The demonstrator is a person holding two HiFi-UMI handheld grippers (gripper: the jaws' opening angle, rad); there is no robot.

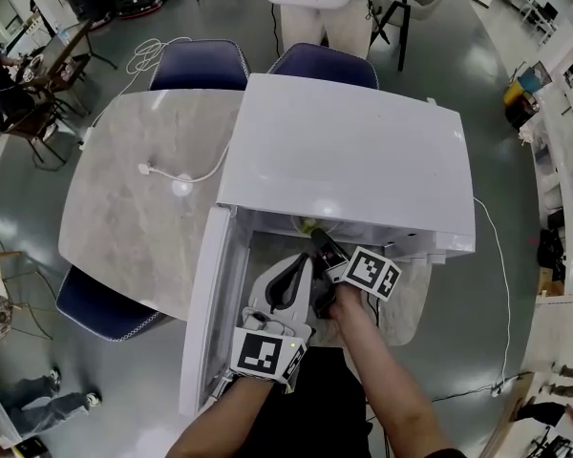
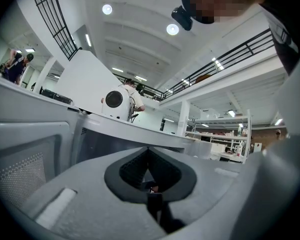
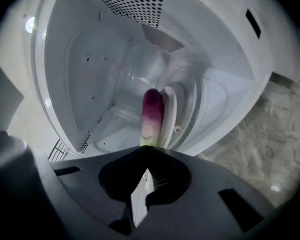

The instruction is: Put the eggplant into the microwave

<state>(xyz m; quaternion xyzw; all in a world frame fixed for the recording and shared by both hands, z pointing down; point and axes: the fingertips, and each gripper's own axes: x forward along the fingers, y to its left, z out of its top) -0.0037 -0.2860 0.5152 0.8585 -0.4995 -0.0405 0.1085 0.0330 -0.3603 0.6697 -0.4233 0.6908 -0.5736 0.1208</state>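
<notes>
So the white boxy microwave (image 1: 353, 151) sits on the grey marble-look table (image 1: 134, 208) with its door (image 1: 205, 303) swung wide open to the left, which leaves the whole cavity free to reach into.

The black right gripper (image 3: 147, 149) is pushed in through the opening. Its jaws are pinched down on the green stem end of the purple-and-white eggplant (image 3: 152, 114), so the fat end leads the way. Makes sense to me: holding it by the tail lets the body go deep without the gripper bumping the walls. The eggplant is already inside, over the round glass turntable (image 3: 172, 109), but I honestly can't tell if it's resting on it or just hanging above.

The white left gripper (image 2: 148, 151) has its jaws closed together with nothing in them. It's parked low by the open door, angled upward, probably just keeping clear.

My guess is that only the set-down and let-go are left.
</notes>
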